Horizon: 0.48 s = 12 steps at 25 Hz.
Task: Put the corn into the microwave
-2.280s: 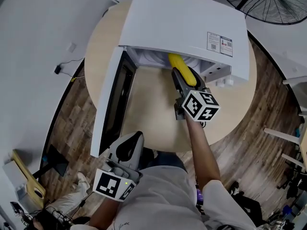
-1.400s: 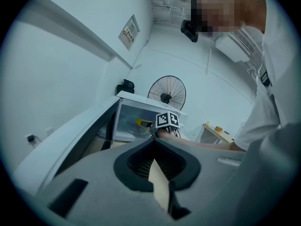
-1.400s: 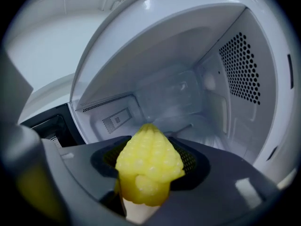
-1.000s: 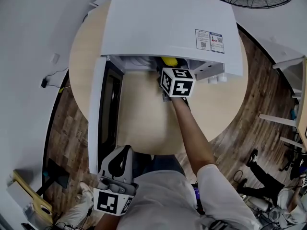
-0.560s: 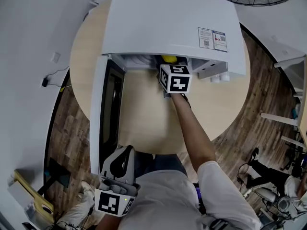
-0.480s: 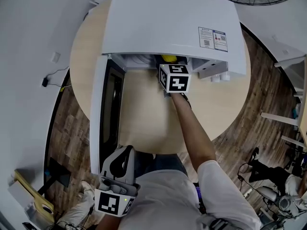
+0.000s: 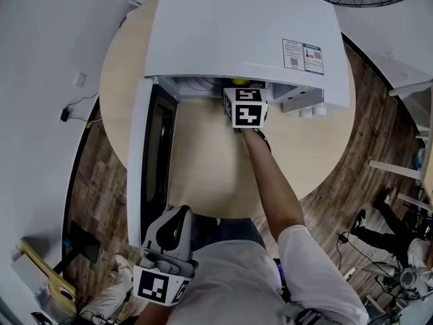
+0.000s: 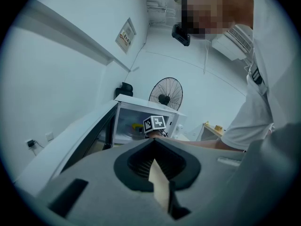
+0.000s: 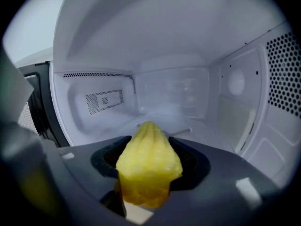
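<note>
**A:** What is the right gripper (image 7: pixel 241 95) doing?

**B:** Its jaws are clamped on a yellow ridged corn cob (image 9: pixel 148 161), which is gripped near its thick end. The tapered tip points straight ahead of the gripper, so the narrow end enters first.

**A:** And where is the corn?

**B:** It is held in those jaws, just inside the mouth of the white box-shaped microwave (image 7: pixel 237 32). The pale cavity floor (image 9: pixel 164 119) lies below and ahead of the tip. The corn looks to be carried above the floor rather than resting on it, so it likely has to go lower before the jaws let go.

**A:** What's around the gripper?

**B:** The dark-windowed microwave door (image 7: pixel 145 154) is swung fully open to its left, clear of the arm's path. Behind the gripper is the bare top of a round pale wooden table (image 7: pixel 203 175).

**A:** And the other hand?

**B:** The left gripper (image 8: pixel 154 147) sits well back, near the person's body, with its jaws together and empty. It seems parked out of the way.
</note>
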{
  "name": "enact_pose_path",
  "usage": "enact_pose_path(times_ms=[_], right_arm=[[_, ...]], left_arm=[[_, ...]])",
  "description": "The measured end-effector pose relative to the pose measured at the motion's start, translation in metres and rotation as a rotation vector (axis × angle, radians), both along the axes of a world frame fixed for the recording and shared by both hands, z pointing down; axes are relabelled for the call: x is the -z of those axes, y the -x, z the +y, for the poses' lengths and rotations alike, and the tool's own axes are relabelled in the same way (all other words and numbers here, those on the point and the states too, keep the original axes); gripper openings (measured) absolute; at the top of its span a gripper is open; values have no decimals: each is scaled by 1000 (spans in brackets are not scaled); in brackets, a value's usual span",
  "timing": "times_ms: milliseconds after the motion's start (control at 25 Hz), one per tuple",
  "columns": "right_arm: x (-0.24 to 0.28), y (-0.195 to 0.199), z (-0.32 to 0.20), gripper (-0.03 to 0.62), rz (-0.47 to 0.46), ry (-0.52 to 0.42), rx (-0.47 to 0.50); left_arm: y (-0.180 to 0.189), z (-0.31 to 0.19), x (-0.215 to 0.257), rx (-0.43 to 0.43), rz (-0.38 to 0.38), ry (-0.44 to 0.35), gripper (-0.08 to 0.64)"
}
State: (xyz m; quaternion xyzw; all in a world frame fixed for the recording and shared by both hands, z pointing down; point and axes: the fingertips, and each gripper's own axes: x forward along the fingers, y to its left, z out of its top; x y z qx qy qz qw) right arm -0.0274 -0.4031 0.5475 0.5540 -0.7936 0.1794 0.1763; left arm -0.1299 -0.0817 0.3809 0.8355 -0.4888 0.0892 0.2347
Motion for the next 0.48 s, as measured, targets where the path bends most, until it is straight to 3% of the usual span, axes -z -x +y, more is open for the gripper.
enact_pose_path(times_ms=[480], right_arm=[[-5, 0, -2, 264, 179, -38, 34]], left_arm=[[-1, 1, -1, 3, 4, 6, -3]])
